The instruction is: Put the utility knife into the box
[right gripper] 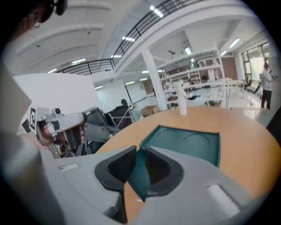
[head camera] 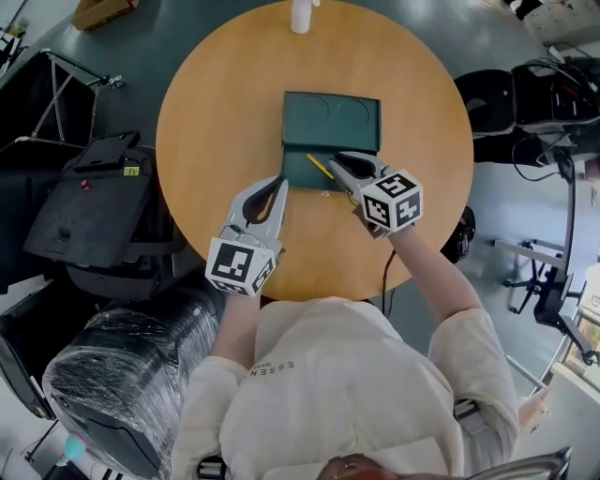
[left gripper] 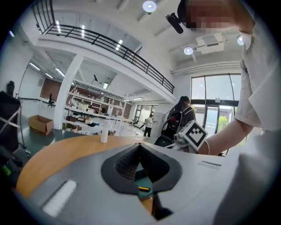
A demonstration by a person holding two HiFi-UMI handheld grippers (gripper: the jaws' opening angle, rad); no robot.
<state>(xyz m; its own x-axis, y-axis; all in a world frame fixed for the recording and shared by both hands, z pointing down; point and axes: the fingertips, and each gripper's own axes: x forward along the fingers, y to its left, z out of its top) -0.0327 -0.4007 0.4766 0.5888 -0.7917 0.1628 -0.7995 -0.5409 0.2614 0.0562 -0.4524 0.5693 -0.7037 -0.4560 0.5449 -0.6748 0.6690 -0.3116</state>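
A slim yellow utility knife [head camera: 319, 166] lies in the open dark green rectangular box [head camera: 356, 117]. A white cylindrical bottle [head camera: 300, 16] stands well behind. The left gripper [head camera: 281, 180] has its jaws closed on nothing. The right gripper [head camera: 339, 159] has its jaws slightly parted and empty.

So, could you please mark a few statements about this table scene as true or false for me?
1. The yellow knife lies inside the green box. True.
2. The left tool holds the knife. False: its jaws are together on nothing, beside the box's near left corner.
3. A white bottle stands at the far edge of the table. True.
4. The box is closed. False: it lies open, with the knife in plain view.
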